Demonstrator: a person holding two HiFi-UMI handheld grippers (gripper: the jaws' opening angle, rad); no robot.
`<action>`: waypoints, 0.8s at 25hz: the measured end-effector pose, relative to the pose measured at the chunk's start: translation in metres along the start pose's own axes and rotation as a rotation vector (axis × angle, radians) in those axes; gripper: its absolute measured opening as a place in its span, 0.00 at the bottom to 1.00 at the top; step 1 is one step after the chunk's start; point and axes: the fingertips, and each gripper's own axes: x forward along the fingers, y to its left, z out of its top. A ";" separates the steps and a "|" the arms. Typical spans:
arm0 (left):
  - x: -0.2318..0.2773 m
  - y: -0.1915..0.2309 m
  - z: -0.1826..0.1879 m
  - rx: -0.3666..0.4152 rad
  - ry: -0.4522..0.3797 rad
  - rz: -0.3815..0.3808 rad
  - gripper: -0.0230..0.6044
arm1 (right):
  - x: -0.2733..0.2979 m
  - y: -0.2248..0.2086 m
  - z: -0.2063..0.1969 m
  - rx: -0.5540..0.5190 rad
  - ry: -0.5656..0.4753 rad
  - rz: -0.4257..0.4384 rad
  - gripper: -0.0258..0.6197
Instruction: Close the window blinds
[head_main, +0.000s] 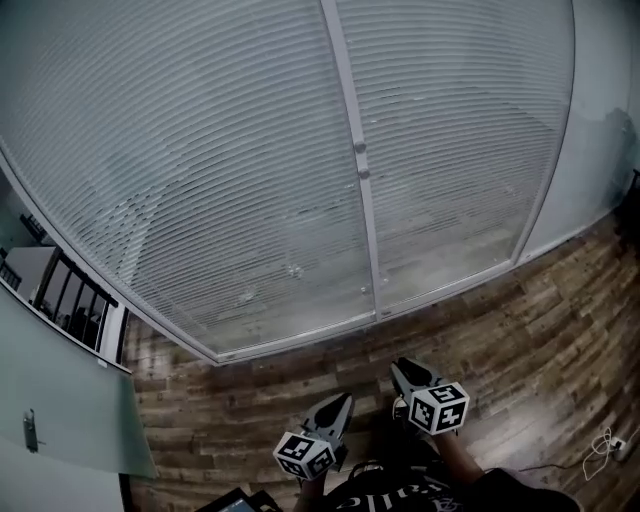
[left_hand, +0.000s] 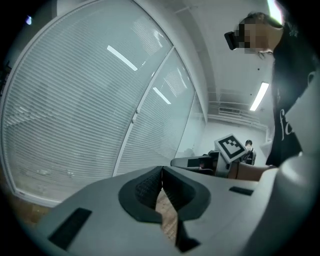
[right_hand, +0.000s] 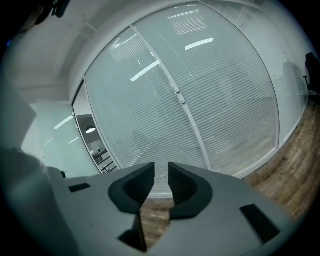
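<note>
We hold the left tongs (head_main: 344, 399) and the right tongs (head_main: 399, 366) side by side, low over the wooden floor (head_main: 520, 340). The window blinds (head_main: 200, 180) hang ahead of both tips, well apart from them, their slats lowered across two glass panels. The left tongs are pressed together on nothing. The right tongs stand a narrow gap apart, empty.

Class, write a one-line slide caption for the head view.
Left hand-held gripper and right hand-held gripper hover above the wooden floor, facing the window blinds.
</note>
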 end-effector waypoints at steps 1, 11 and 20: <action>-0.015 -0.004 -0.009 -0.018 0.003 -0.001 0.04 | -0.013 0.012 -0.014 -0.001 0.010 -0.002 0.19; -0.070 -0.104 -0.032 -0.006 -0.033 -0.090 0.05 | -0.129 0.042 -0.059 -0.017 0.001 -0.023 0.19; -0.072 -0.210 -0.057 0.016 -0.074 -0.056 0.04 | -0.251 0.008 -0.081 -0.013 -0.010 -0.002 0.19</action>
